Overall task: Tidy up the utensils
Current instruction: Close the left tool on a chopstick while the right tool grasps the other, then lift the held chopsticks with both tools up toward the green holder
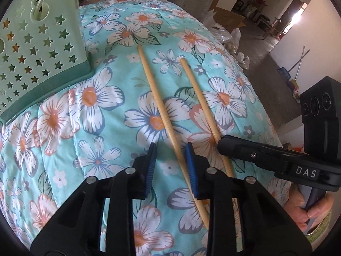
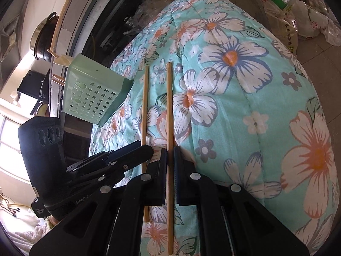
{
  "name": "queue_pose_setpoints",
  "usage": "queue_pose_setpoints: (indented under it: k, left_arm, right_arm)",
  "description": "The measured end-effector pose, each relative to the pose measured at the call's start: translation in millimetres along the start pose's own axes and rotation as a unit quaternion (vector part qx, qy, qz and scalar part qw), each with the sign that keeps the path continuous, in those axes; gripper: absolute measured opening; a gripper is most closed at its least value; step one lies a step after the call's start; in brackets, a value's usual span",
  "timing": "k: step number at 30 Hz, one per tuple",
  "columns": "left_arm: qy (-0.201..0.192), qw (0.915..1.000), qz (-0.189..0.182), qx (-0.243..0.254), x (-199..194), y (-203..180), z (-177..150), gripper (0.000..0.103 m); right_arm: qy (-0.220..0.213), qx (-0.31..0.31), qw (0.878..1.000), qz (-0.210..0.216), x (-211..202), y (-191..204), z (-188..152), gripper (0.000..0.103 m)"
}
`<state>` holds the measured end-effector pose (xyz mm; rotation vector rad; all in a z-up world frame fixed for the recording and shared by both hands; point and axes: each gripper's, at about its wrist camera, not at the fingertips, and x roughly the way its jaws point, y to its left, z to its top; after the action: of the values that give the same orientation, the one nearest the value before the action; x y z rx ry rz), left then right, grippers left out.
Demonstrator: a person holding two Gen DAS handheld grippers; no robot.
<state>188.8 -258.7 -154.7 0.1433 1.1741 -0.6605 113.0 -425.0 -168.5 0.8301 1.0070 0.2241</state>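
Observation:
Two wooden chopsticks lie side by side on a flowered quilt [image 1: 102,115]. In the left wrist view the left chopstick [image 1: 157,111] runs between the blue pads of my open left gripper [image 1: 170,147], which straddles it low over the quilt. The right chopstick [image 1: 200,102] passes under my right gripper [image 1: 226,147]. In the right wrist view my right gripper [image 2: 170,151] is shut on the right chopstick [image 2: 169,106]. The other chopstick [image 2: 145,106] lies just left, under my left gripper [image 2: 147,149]. A green star-holed utensil basket [image 1: 32,49] stands at the left; it also shows in the right wrist view [image 2: 89,93].
The quilt [image 2: 255,106] drops off to a concrete floor on the right, with plastic bags [image 2: 298,10] and cardboard boxes [image 1: 230,17] beyond. A pan [image 2: 40,40] and dark shelving sit behind the basket.

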Motion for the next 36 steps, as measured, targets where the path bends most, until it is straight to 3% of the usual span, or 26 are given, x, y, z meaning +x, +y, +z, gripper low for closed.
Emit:
queue_pose_setpoints:
  k: [2, 5, 13, 21, 27, 31, 32, 33, 36]
  left_arm:
    - [0.002, 1.0, 0.0, -0.009, 0.3, 1.9, 2.0, 0.01]
    - [0.001, 0.9996, -0.005, -0.028, -6.4, 11.2, -1.3, 0.006]
    - [-0.006, 0.9967, -0.02, -0.079, -43.3, 37.8, -44.9, 0.006]
    - [-0.028, 0.9874, 0.022, -0.154, -80.1, 92.3, -103.2, 0.006]
    - [-0.055, 0.9823, 0.061, -0.168, -86.9, 121.3, -116.9, 0.006]
    - [-0.045, 0.9835, 0.047, -0.169, -87.0, 130.6, -114.8, 0.016]
    - [-0.046, 0.9841, 0.045, -0.166, -88.9, 132.3, -112.5, 0.023]
    - [-0.048, 0.9847, 0.045, -0.161, -91.9, 132.7, -110.6, 0.026]
    - [-0.055, 0.9866, 0.051, -0.145, -99.0, 136.5, -97.9, 0.031]
  right_arm:
    - [0.0, 0.0, 1.0, -0.001, -0.2, 0.5, -0.8, 0.007]
    - [-0.001, -0.003, 1.0, -0.005, -1.3, 2.7, -1.8, 0.007]
    - [0.017, -0.016, 1.0, -0.007, -7.2, 14.4, -21.4, 0.007]
    - [0.062, -0.057, 0.996, -0.003, 11.7, 44.6, -45.1, 0.007]
    - [0.076, -0.112, 0.99, -0.038, 37.6, 77.3, -47.2, 0.007]
    - [0.089, -0.14, 0.983, -0.072, 49.1, 91.8, -45.7, 0.009]
    - [0.093, -0.145, 0.982, -0.076, 50.1, 93.5, -44.7, 0.013]
    - [0.094, -0.147, 0.982, -0.077, 50.3, 95.5, -43.3, 0.019]
    - [0.09, -0.159, 0.979, -0.088, 51.0, 102.8, -34.9, 0.026]
